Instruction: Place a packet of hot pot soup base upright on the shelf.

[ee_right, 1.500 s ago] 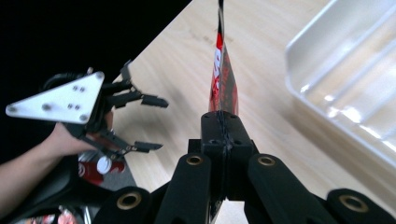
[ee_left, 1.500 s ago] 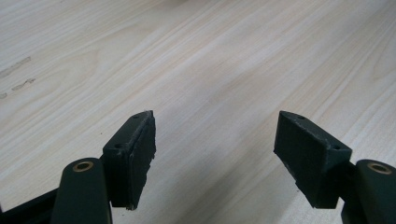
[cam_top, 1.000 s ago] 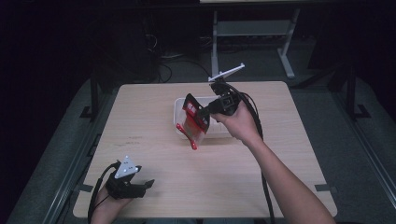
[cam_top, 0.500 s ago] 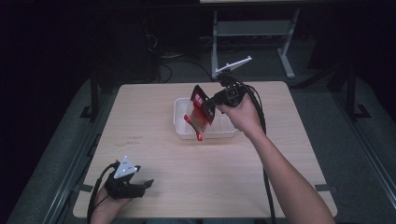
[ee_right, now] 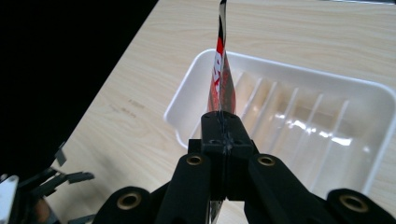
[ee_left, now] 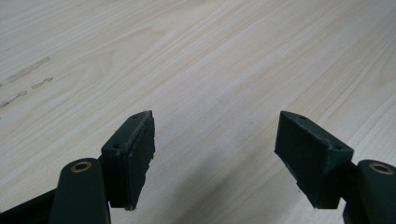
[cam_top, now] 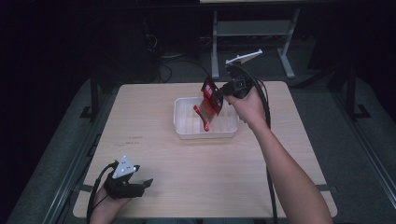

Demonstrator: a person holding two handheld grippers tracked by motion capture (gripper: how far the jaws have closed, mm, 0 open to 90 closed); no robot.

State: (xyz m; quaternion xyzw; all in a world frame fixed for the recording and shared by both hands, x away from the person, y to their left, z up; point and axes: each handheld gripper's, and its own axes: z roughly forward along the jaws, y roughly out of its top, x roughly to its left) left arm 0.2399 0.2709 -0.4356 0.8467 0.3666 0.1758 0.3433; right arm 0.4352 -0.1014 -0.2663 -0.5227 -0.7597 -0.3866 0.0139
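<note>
Just above the centre of the high view, the right gripper (cam_top: 218, 94) is clamped on the top edge of a red packet (cam_top: 211, 103), which hangs over the white tray (cam_top: 183, 129). The pinch is thin and edge-on, so the packet could slip out or swing wide of the tray. At lower left, the left gripper (cam_top: 140, 185) rests with jaws parted, empty.
</note>
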